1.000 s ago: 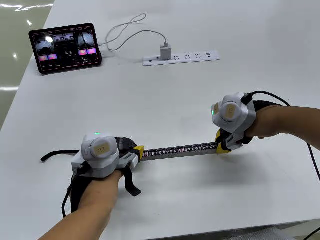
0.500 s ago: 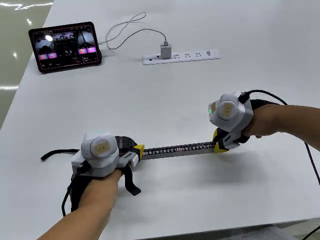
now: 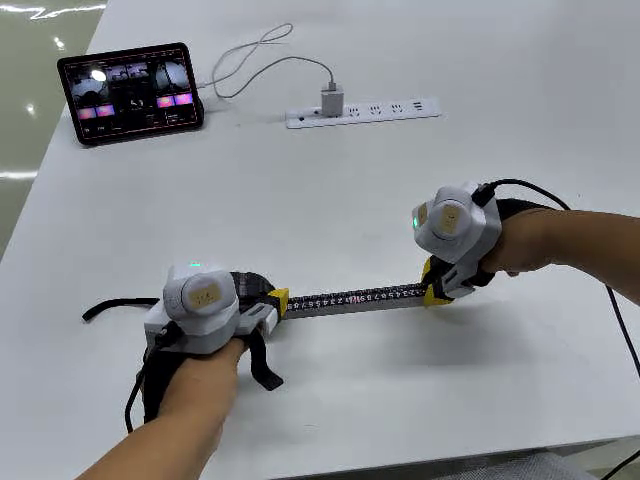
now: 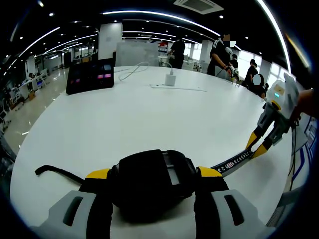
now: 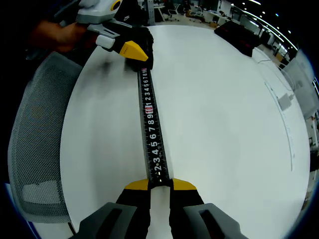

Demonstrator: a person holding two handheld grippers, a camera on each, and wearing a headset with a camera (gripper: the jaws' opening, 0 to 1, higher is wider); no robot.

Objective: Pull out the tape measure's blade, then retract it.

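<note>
**Blade drawn out, mid-task.** In the lower left of the head view the left gripper [image 3: 264,302] held the tape measure's black case [image 3: 248,288], its jaws pressed against the case's two sides. The case sat low at the white table [image 3: 320,200]; whether it touched could not be told. At centre right the right gripper [image 3: 431,292] pinched the free end of the blade [image 3: 350,298] between jaws drawn together. The blade ran straight across the lower middle of the frame, from case to right gripper. On this evidence the pull-out was done or nearly so. The retraction was left, since the blade's end had not yet been fed back.

The right gripper view made the printed scale legible, with numerals rising from the jaws at the bottom toward the case at upper left; the head view left them too small to read. It also showed a mesh chair [image 5: 35,149] at the left edge. The left gripper view gave the case close up between the yellow jaw tips, with a black strap [image 4: 55,173] trailing to the lower left. The head view placed a tablet [image 3: 130,95] at upper left and a power strip [image 3: 362,112] at top centre, both well apart from the work.
</note>
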